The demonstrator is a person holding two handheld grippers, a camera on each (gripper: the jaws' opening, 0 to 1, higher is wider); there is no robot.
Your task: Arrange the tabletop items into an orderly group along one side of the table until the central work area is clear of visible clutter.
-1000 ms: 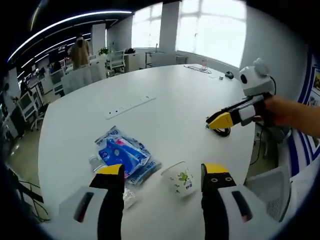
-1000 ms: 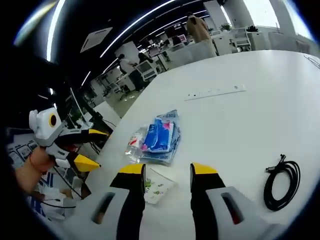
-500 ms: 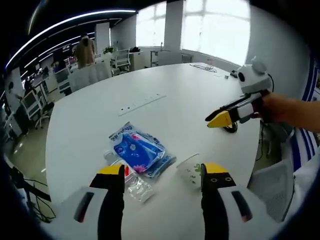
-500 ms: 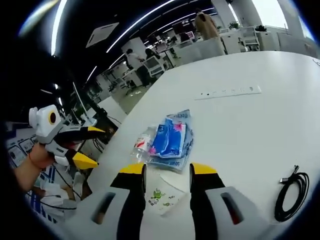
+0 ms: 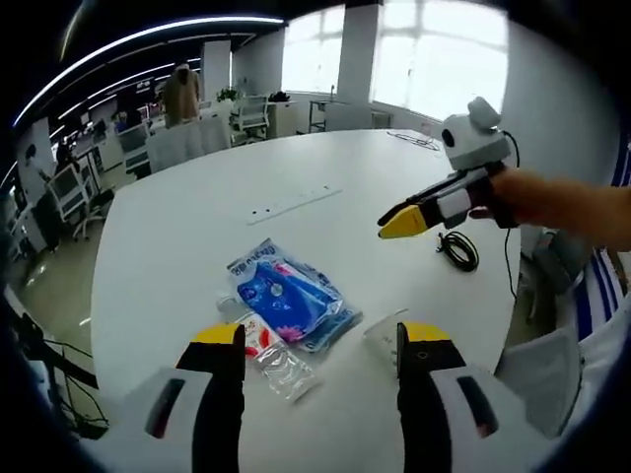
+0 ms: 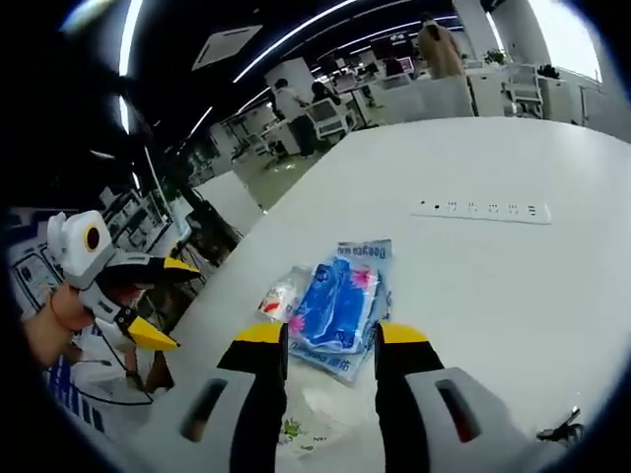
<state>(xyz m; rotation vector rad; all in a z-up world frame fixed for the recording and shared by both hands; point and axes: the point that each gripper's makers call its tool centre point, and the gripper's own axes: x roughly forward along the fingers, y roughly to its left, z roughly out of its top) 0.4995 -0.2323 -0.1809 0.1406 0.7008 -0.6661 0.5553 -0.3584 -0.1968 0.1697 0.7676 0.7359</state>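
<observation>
My left gripper [image 5: 315,340] open, empty | right gripper [image 6: 329,340] open, empty | blue plastic wipes packet [image 5: 291,304] at 12 o'clock, mid-table | judgement: close low across packet edge, slide sideward.

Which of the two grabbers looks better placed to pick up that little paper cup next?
Probably the right gripper. In the right gripper view, the paper cup lies on its side between its open jaws, beside the blue packet. The left gripper is also open, but the cup sits off by one jaw.
</observation>
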